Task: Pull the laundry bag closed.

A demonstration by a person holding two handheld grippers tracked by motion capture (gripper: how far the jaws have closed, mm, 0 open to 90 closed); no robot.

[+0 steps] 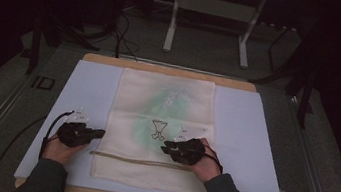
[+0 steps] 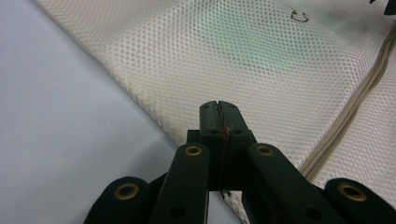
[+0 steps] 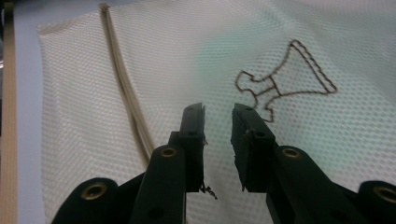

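A cream mesh bag (image 1: pixel 162 105) lies flat on a pale blue sheet (image 1: pixel 88 89), with a green tint showing through its middle. A dark stitched outline figure (image 1: pixel 157 128) (image 3: pixel 272 85) marks its centre, and a beige cord (image 1: pixel 139 160) (image 3: pixel 126 88) (image 2: pixel 359 93) runs across it near the front. My left gripper (image 1: pixel 100 133) (image 2: pixel 218 109) is at the bag's left edge with its jaws pressed together, and the mesh (image 2: pixel 261 56) lies flat beyond the tips. My right gripper (image 1: pixel 165 149) (image 3: pixel 218 116) hovers over the mesh beside the stitched figure, jaws apart with nothing between them.
The sheet covers a wooden tabletop (image 1: pixel 162 68) whose edge shows at the back and front. A metal stand (image 1: pixel 210 11) and loose cables (image 1: pixel 123 39) are on the dark floor behind. Bare sheet lies left and right of the bag.
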